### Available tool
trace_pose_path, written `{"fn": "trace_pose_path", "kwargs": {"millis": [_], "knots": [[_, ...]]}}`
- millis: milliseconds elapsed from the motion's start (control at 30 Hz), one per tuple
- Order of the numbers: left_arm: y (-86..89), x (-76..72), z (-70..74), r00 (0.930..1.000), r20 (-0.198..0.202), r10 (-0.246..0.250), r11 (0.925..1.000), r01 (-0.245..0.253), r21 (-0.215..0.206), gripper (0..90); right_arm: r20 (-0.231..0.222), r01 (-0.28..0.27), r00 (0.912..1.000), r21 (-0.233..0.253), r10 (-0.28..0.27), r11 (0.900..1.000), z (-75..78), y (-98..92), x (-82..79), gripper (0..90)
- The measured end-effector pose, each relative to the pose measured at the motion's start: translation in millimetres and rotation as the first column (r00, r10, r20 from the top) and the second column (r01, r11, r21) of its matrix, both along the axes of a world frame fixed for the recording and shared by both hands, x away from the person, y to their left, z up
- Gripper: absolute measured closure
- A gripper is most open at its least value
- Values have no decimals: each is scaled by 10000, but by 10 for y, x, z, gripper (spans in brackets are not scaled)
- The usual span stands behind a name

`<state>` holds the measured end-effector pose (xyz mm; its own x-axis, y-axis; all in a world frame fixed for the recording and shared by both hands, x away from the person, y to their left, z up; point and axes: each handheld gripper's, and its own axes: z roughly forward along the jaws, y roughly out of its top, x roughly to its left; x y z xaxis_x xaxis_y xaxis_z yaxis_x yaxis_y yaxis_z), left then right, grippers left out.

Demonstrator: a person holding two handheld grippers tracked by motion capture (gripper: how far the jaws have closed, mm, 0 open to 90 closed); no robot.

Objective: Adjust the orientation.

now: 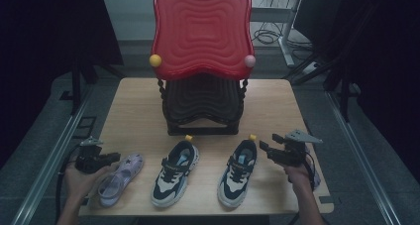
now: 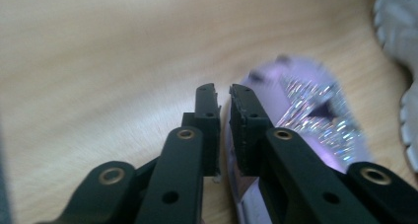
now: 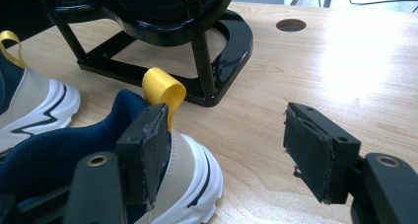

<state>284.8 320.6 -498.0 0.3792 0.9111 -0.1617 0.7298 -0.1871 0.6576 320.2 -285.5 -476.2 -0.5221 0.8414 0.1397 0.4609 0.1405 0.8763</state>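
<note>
Dim room, pale wooden table; at its far side a black rack carries a red tray.

High view: we see three shoes in a row along the near edge. A lilac sandal lies at the left, two sneakers to its right. The left gripper sits at the sandal's heel end. The right gripper hangs just beside the right sneaker, near its heel.

Left gripper view: jaws nearly together, a thin gap between them, and they seem to straddle the sandal's edge; we cannot tell whether they pinch it. The sandal is glittery on top and blurred. We judge it light and soft and liable to flex, so the heel rim is the place to grip.

Right gripper view: jaws wide apart, nothing between them. The sneaker shows a navy collar, a beige heel panel, a white sole with a black line, and a yellow loop. We judge it heavier, padded, with a stiff sole; take hold at the heel collar, one jaw inside and one outside. The loop looks too floppy to control it.
</note>
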Motion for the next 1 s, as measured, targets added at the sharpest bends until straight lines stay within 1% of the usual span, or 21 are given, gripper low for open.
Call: {"fn": "trace_pose_path", "kwargs": {"millis": [33, 67, 100, 133, 200, 233, 267, 300, 333, 367, 400, 533, 600, 633, 700, 767, 833, 867, 933, 1000], "knots": [[0, 0, 0, 10000, 0, 0, 10000, 0, 0, 819, 21, -6, 10000, -10, 6, 10000, -1, -2, 3, 341], [-41, -33, 61, 9994, 340, -70, 9999, 67, 90, 819, 21, -6, 10000, -10, 6, 10000, -1, -2, 3, 341], [-126, -94, 189, 9953, 943, -221, 9998, 221, 9, 786, 6, -1, 10000, 0, 1, 10000, -4, -4, 5, 341], [-126, -94, 189, 9953, 943, -221, 9998, 221, 9, 769, 6, -9, 10000, 10, 9, 10000, -5, -5, 4, 341], [-211, -133, 302, 9908, 1266, -472, 9987, 494, -147, 722, 10, -26, 10000, 22, 26, 10000, -5, -2, 0, 341], [-254, -145, 348, 9888, 1376, -580, 9978, 620, -251, 692, 10, -30, 10000, 29, 30, 10000, -3, 0, -4, 341], [-296, -155, 390, 9878, 1410, -663, 9967, 720, -362, 692, 10, -30, 10000, 29, 30, 10000, -3, 0, -4, 341], [-375, -170, 456, 9855, 1499, -801, 9934, 912, -692, 630, 16, -40, 10000, 12, 40, 10000, -3, 4, -9, 341], [-375, -170, 456, 9855, 1499, -801, 9934, 912, -692, 608, 16, -40, 10000, 12, 40, 10000, -3, 4, -9, 341], [-412, -183, 487, 9844, 1579, -770, 9923, 911, -841, 608, 17, -25, 10000, 15, 25, 10000, -4, 5, -10, 341], [-455, -197, 522, 9845, 1631, -650, 9914, 823, -1017, 585, 17, -28, 10000, 9, 28, 10000, -5, 2, -9, 341], [-577, -221, 613, 9855, 1619, -502, 9873, 735, -1411, 505, -40, 30, 10000, 44, -29, 10000, -6, -17, -5, 341], [-635, -234, 644, 9848, 1655, -525, 9874, 760, -1391, 480, -52, 30, 10000, 39, -30, 10000, -10, -22, -3, 341], [-672, -241, 662, 9837, 1697, -599, 9880, 827, -1304, 473, -57, 29, 10000, 39, -28, 10000, -11, -23, -3, 341], [-726, -247, 684, 9819, 1776, -653, 9879, 888, -1272, 464, -35, -22, 10000, 66, 22, 10000, -15, -23, -3, 340], [-774, -244, 701, 9790, 1869, -809, 9885, 1028, -1105, 456, -20, -136, 9999, 57, 136, 9999, -15, -11, -12, 338], [-792, -240, 703, 9764, 1938, -950, 9866, 1182, -1121, 452, -6, -215, 9998, 34, 215, 9998, -16, -2, -17, 337], [-796, -236, 701, 9765, 1916, -986, 9859, 1220, -1147, 452, -15, -251, 9997, 20, 251, 9997, -19, 3, -18, 338], [-791, -233, 692, 9757, 1870, -1138, 9852, 1351, -1052, 447, -42, -351, 9994, -17, 351, 9994, -23, 13, -22, 341], [-766, -241, 661, 9763, 1845, -1127, 9840, 1354, -1154, 447, -78, -463, 9989, -110, 462, 9989, -17, 25, -47, 346]]}}
